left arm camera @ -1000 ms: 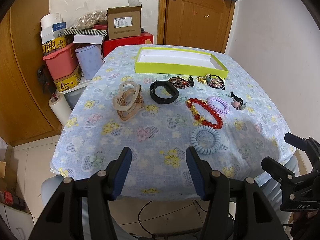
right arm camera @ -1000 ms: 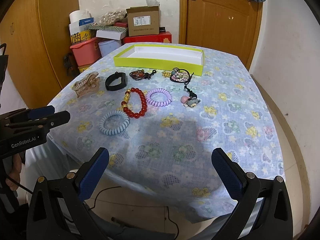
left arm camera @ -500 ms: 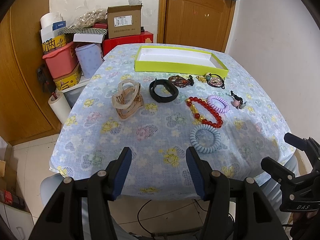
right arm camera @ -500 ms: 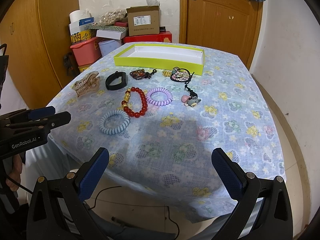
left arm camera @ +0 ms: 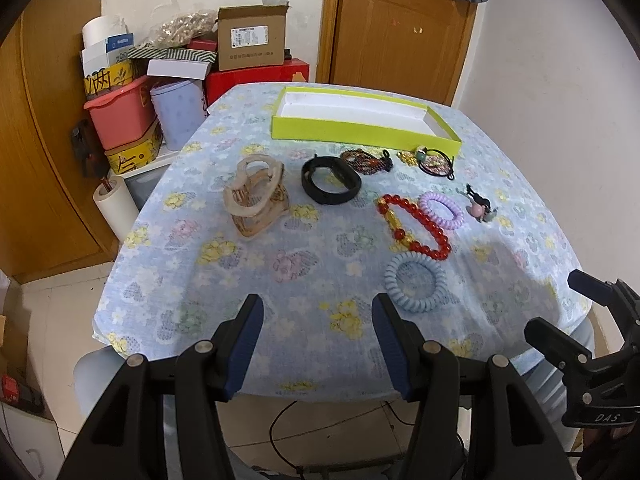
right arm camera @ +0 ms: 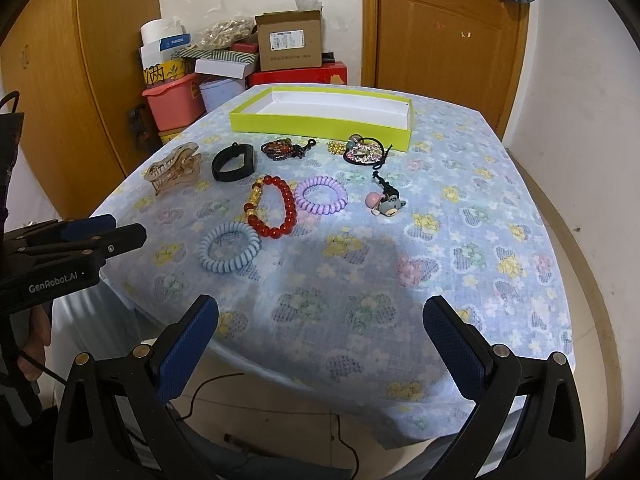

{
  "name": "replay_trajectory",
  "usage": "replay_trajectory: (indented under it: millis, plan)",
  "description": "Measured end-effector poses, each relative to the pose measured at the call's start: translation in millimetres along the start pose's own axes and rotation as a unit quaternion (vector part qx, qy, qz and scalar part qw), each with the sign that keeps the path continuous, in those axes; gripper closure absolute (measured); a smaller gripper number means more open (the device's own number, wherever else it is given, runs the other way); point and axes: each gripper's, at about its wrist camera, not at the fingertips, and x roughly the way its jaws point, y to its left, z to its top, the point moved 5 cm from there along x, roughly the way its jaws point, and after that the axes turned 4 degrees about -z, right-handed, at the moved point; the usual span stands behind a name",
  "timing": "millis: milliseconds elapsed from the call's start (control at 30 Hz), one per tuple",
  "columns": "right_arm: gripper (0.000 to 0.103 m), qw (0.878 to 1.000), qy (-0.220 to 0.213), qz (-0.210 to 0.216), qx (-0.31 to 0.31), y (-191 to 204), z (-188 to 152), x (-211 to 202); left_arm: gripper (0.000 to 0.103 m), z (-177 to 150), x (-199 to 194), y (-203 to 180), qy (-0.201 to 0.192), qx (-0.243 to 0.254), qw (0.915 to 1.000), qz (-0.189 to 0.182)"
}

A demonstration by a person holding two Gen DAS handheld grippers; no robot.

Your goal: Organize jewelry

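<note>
Both tools hang off the near edge of the bench [left arm camera: 160, 216] and nothing is in the lime-green tray [left arm camera: 360, 130] at the far side yet. The left hand-held gripper [left arm camera: 318, 344] has its jaws parted to a middling gap, holding nothing, touching nothing. The right hand-held gripper [right arm camera: 320, 348] is spread far wider, also empty and clear of the cloth. Closest piece is the pale blue coil band [left arm camera: 415, 281], lying flat just ahead and a little right of the left tool's fingers; from the right tool it sits ahead and to the left [right arm camera: 230, 247]. It's a ring, so no long axis to line up with. The red bead bracelet [left arm camera: 414, 220] touches its far edge, so I'd say a pinch on the near rim by the left looks cleanest.
</note>
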Motion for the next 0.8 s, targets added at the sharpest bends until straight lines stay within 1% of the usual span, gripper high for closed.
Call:
replay_trajectory:
  millis: [200, 367, 533, 600, 767, 800]
  plan:
    - [0.000, 1.000, -0.004, 0.004, -0.001, -5, 13, 7, 0.044, 11, 5, 13, -0.008, -0.013, 0.9999, 0.005]
    - [0.000, 1.000, -0.006, 0.016, 0.001, -11, 27, 17, 0.044, 29, 15, 29, -0.015, -0.035, 0.9993, 0.005]
    - [0.001, 1.000, -0.003, 0.022, 0.005, -20, 42, 34, 0.044, 49, 32, 41, -0.019, -0.028, 0.9994, 0.011]
    - [0.001, 1.000, -0.001, 0.024, 0.008, -26, 48, 43, 0.043, 56, 41, 44, -0.019, -0.022, 0.9995, 0.007]
    - [0.001, 1.000, 0.015, 0.023, 0.014, -42, 61, 73, 0.043, 67, 67, 51, -0.002, -0.013, 0.9999, -0.002]
    - [0.004, 1.000, 0.017, 0.022, 0.013, -43, 62, 77, 0.043, 68, 71, 52, 0.002, -0.010, 0.9999, -0.001]
